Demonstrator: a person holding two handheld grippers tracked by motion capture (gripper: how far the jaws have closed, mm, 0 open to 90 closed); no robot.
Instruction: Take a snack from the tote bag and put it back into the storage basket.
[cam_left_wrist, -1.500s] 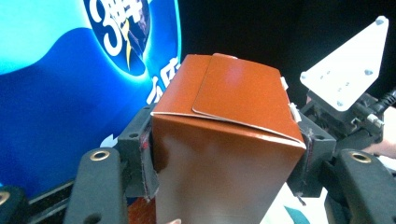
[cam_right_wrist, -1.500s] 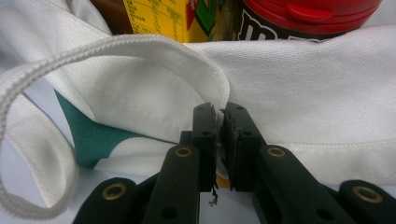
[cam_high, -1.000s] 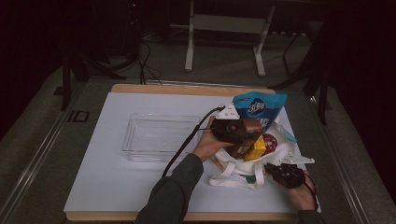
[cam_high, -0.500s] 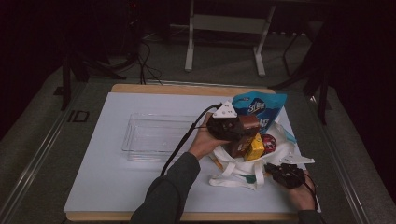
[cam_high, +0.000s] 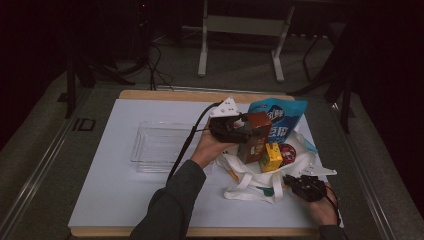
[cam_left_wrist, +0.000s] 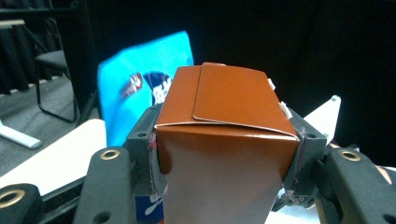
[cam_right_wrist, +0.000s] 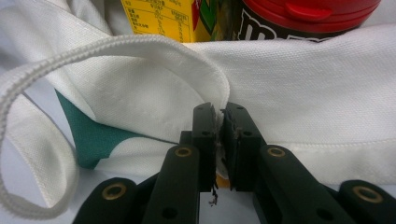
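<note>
White worktop (cam_high: 115, 200) carried a clear tray (cam_high: 157, 147); our left claw (cam_left_wrist: 224, 154) gripped a brown carton (cam_left_wrist: 224, 140) before a blue pouch (cam_high: 280, 117), and our right claw (cam_right_wrist: 219, 116) pinched the white bag (cam_right_wrist: 303, 84).

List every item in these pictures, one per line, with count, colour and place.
brown carton: 1, brown, clamped in the left gripper, lifted above the bag
tote bag: 1, white with a green patch, lying open on the right of the table
snack pouch: 1, blue, upright behind the bag
juice box: 1, yellow, inside the bag
red-lidded tub: 1, red lid, in the bag beside the juice box
clear tray: 1, transparent, mid-table, left of the bag
table: 1, white top with wooden edge
left gripper: 1, black, shut on the carton
right gripper: 1, black, pinching the bag's edge
</note>
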